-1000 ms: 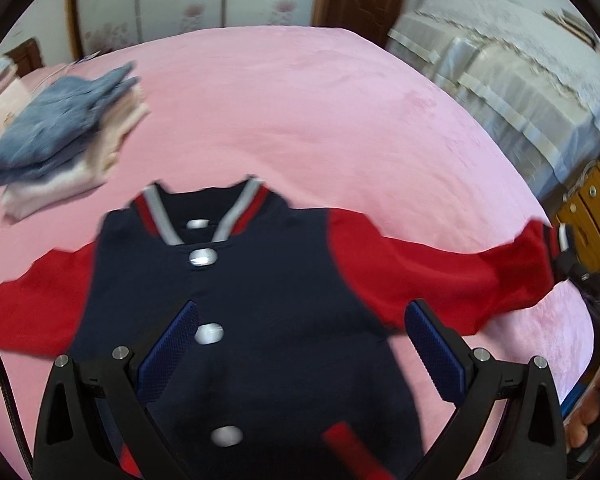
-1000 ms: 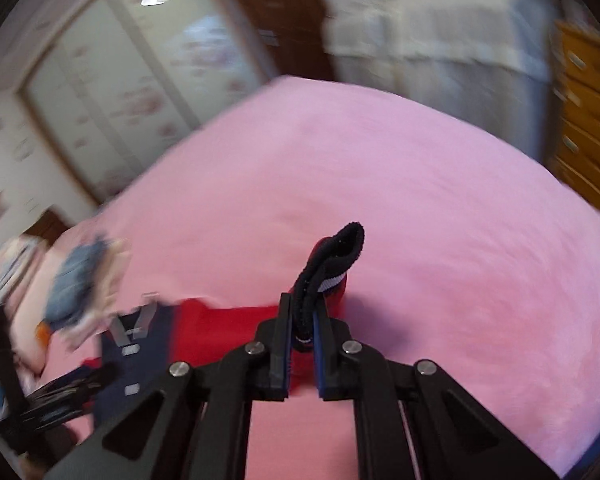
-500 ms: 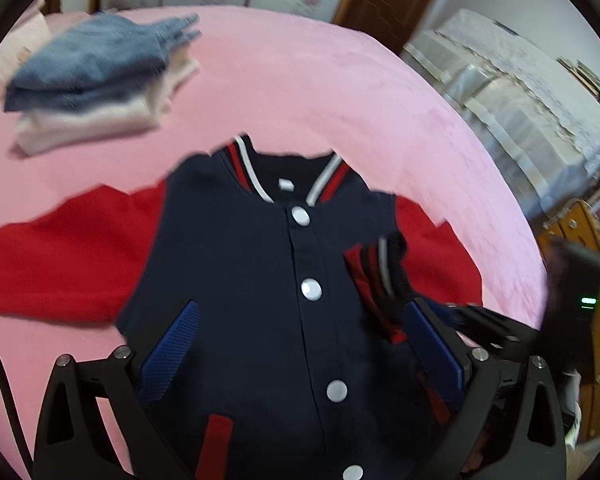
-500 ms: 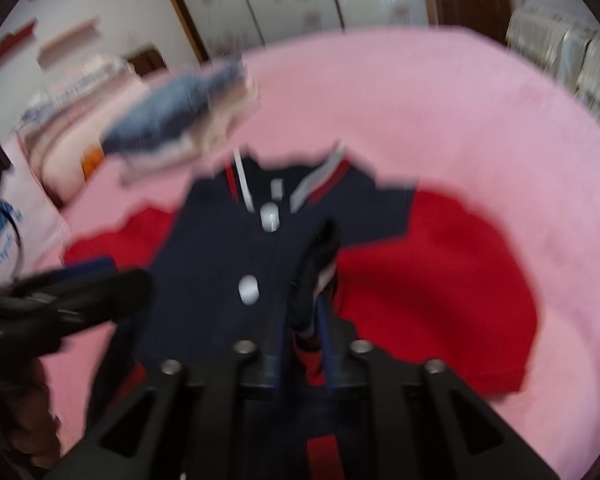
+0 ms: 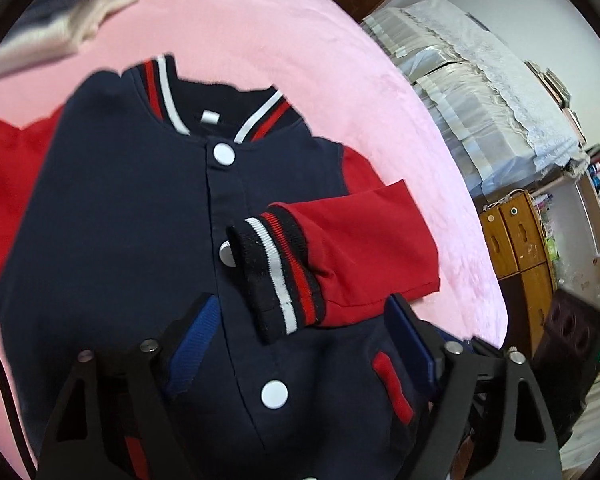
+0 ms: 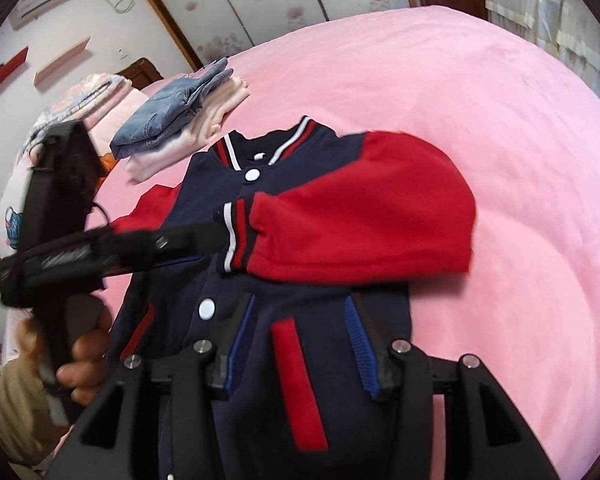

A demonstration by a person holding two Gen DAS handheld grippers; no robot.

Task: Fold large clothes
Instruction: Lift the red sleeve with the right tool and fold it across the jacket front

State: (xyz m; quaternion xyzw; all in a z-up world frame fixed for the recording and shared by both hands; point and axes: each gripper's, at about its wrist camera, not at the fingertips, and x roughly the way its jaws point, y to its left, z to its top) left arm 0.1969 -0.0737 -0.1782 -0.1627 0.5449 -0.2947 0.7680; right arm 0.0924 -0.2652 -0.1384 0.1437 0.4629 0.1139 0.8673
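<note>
A navy varsity jacket (image 5: 132, 208) with red sleeves and white snaps lies face up on the pink bed (image 5: 284, 52). Its right sleeve (image 5: 364, 256) is folded across the chest, the striped cuff (image 5: 276, 272) resting by the snap line. The other red sleeve (image 5: 0, 184) lies spread out to the left. My left gripper (image 5: 304, 344) is open and empty above the jacket's lower front. My right gripper (image 6: 300, 336) is open and empty over the jacket (image 6: 204, 280) near a red pocket trim (image 6: 296, 380); the folded sleeve (image 6: 364, 216) lies just beyond it.
A stack of folded clothes (image 6: 180, 120), denim on top, sits on the bed beyond the collar. The left gripper's body and the hand holding it (image 6: 60, 264) cross the right wrist view. Wooden cabinets (image 5: 520, 240) and a covered sofa (image 5: 480, 76) stand past the bed's right edge.
My right gripper carried the cuff from the bed's right side over the jacket, laid the sleeve across the chest, let go and opened. The left gripper moved closer over the jacket.
</note>
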